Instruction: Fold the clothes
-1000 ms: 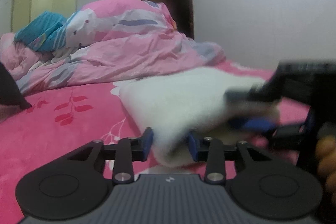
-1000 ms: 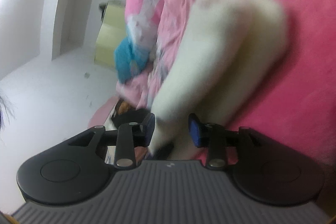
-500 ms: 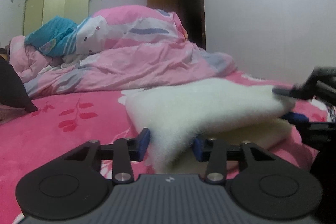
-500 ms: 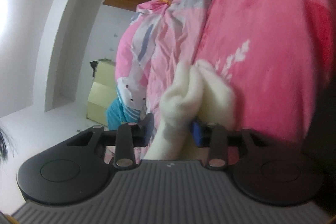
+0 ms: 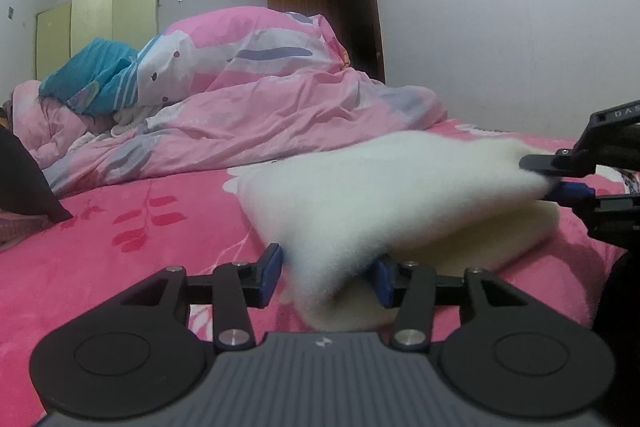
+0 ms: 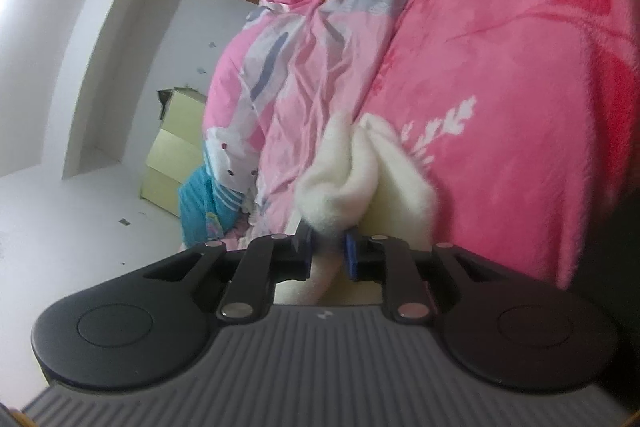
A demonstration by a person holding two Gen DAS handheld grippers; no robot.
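Observation:
A white fluffy garment [image 5: 400,187] lies folded on the pink bed sheet [image 5: 120,247]. Its top layer is raised off the cream layer beneath. My left gripper [image 5: 327,277] holds the near corner of that layer, which fills the wide gap between the blue pads. My right gripper [image 5: 554,179] grips the far right corner, its fingers turned sideways. In the right wrist view the right gripper [image 6: 328,251] is shut narrowly on a bunched tuft of the garment [image 6: 340,179].
A crumpled pink quilt [image 5: 260,87] is heaped across the back of the bed, with a teal cloth [image 5: 92,79] on its left end. A dark object [image 5: 24,187] sits at the left edge. Beyond are a wall, a brown door [image 5: 320,7] and a yellow wardrobe [image 5: 100,23].
The right gripper's fingers have closed in on the garment's corner. The top white layer has risen off the lower layer, and both grippers sit a little higher.

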